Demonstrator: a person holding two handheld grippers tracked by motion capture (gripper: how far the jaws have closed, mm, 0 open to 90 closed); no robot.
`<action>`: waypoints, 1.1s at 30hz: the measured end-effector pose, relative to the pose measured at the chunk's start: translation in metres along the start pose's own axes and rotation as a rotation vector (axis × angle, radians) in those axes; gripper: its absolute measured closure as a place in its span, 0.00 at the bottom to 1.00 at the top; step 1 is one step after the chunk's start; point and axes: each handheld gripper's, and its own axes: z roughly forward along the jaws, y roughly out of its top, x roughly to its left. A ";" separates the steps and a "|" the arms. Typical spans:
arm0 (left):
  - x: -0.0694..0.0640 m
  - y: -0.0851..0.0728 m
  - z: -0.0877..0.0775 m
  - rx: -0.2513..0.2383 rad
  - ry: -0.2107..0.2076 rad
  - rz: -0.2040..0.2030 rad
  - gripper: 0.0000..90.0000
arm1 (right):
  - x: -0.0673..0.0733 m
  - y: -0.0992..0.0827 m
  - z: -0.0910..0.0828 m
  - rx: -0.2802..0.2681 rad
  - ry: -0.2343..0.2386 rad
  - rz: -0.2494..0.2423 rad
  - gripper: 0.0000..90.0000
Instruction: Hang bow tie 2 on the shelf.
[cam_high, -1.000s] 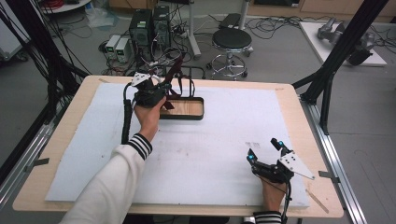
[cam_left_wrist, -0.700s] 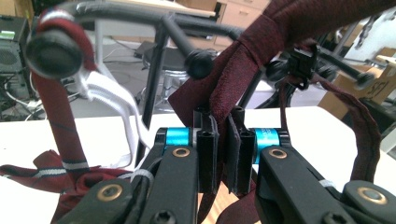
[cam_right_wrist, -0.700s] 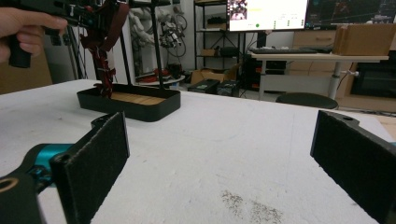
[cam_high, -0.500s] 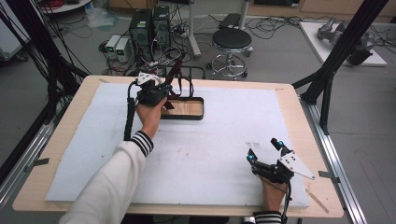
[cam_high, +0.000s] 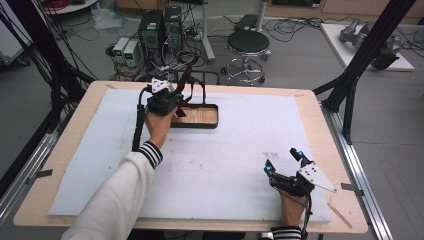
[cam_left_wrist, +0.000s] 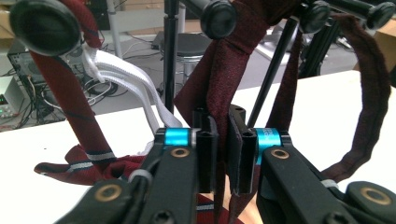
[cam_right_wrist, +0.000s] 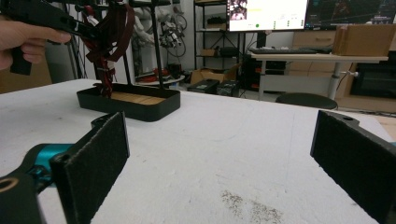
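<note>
High view: a white mat covers the wooden worktop (cam_high: 310, 100); cables, computers and a stool stand on the floor beyond its far edge. Mid-mat lies bare. At the far-left black tray (cam_high: 207, 117), the left gripper (cam_left_wrist: 223, 154) pinches a maroon strap (cam_left_wrist: 233, 60) hanging roughly upright. The right gripper (cam_high: 285, 167) rests gaping near the front edge.

One black tray (cam_high: 210, 124) with an upright rack, one dark red tie (cam_left_wrist: 243, 70) hanging on it, one white strap (cam_left_wrist: 126, 77), two grippers, left (cam_high: 176, 98) and right (cam_high: 284, 161), one stool (cam_high: 248, 42), one white mat (cam_high: 225, 165).
</note>
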 end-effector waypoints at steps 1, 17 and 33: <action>0.000 0.000 -0.001 0.008 0.000 0.013 0.91 | 0.000 0.000 0.000 0.000 0.000 0.001 0.04; -0.001 -0.002 -0.015 -0.031 -0.167 0.113 0.22 | 0.000 0.000 0.000 0.000 0.003 0.003 0.04; 0.000 -0.012 -0.046 -0.051 -0.255 0.182 0.19 | 0.000 0.000 0.000 0.000 -0.001 -0.004 0.04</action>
